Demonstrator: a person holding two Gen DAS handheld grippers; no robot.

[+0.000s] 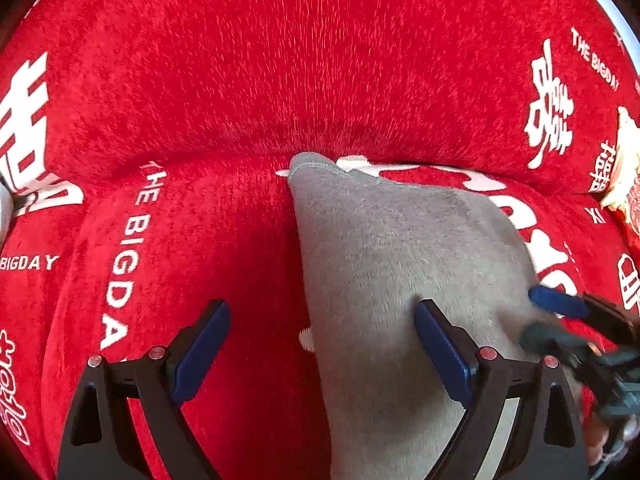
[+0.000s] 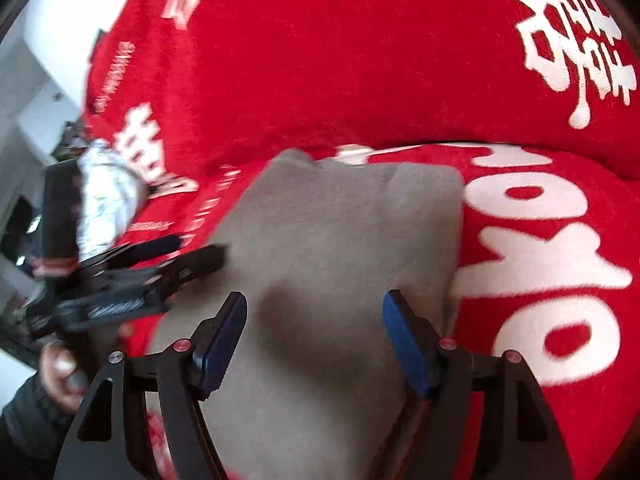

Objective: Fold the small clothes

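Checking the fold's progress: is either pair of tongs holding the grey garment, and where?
Neither: left tongs and right tongs stand open over the grey garment.

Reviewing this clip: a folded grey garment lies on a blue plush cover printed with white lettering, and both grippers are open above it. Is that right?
Not quite: the plush cover is red, not blue, as the left wrist view shows plainly. The rest holds: the folded grey garment lies on it, the lettering is white, and the left gripper and right gripper are both open above it.
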